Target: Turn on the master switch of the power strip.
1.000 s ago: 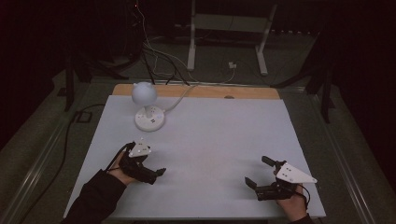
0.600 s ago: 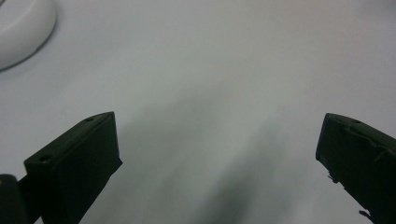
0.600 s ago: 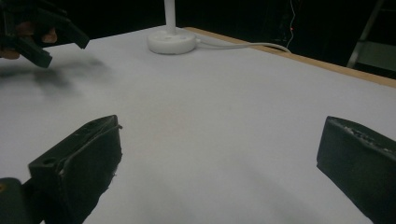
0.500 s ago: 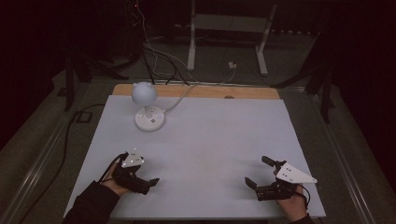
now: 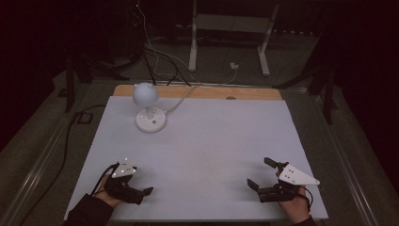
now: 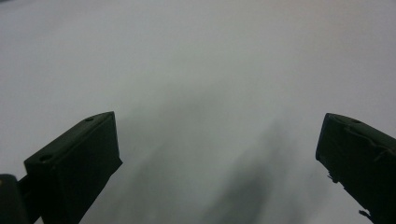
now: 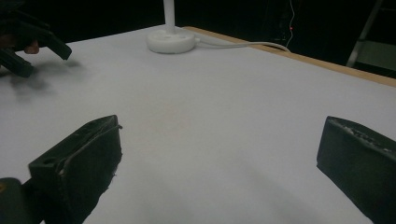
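— White sheet, item one: what lies on it at the left?

— Left gripper (image 5: 141,192), near edge of the table (image 5: 202,146), about 7 o'clock from the sheet's middle. Black body, grey plate on top, held in a sleeved hand (image 5: 110,193). Its own view has the two jaws set wide, bare white surface between them, shadows beneath, nothing gripped.

— Item two, farther back?

— White lamp (image 5: 149,106), round head on a round base, at roughly 11 o'clock, well apart from both grippers. A white cable runs from the base toward the wooden far edge. In the right gripper view the lamp base (image 7: 170,41) sits at 12 o'clock, cable trailing right.

— Item three, the right side?

— Right gripper (image 5: 261,174), about 5 o'clock, near the front edge, held in a hand (image 5: 294,207). Jaws spread wide, empty, pointing toward the sheet's middle. Its view also catches the left gripper (image 7: 28,39) at 10 o'clock, low over the sheet.
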Tool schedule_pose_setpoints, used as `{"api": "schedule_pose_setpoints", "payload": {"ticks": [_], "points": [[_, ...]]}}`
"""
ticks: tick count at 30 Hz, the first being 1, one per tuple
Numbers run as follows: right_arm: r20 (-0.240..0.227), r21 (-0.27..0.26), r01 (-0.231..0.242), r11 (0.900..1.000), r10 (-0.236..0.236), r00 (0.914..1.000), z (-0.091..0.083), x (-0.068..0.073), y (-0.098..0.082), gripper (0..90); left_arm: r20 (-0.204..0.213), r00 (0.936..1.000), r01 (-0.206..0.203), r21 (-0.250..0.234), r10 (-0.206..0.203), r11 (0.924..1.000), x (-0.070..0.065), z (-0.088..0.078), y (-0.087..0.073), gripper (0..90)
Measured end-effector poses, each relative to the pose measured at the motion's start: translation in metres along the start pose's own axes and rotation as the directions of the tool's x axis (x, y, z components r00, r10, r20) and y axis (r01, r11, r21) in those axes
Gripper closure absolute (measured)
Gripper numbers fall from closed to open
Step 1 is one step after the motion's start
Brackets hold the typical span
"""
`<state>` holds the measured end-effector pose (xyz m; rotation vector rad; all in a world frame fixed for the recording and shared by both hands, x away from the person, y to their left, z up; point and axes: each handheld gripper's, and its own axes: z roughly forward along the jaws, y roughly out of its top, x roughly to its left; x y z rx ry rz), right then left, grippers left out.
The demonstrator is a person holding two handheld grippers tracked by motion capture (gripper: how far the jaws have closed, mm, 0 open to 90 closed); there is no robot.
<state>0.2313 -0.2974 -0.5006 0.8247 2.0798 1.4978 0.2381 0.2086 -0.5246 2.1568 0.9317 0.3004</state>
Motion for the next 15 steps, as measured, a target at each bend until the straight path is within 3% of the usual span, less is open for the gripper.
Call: {"api": "schedule_pose_setpoints", "payload": {"ticks": [4,15], "points": [[-0.003,0.001,0.005,1.000,-0.005,1.0000,0.0005,0.0005,0.0002,0.0,-0.020,0.9996,0.020,-0.045,-0.021,0.9988,0.0014,-0.0029,-0.0038,0.3],[-0.006,0.011,0.005,1.000,-0.005,1.0000,0.0018,0.0006,-0.0009,0.0,-0.006,1.0000,0.006,-0.079,-0.007,0.9969,0.0009,-0.0020,-0.0029,0.3]]}}
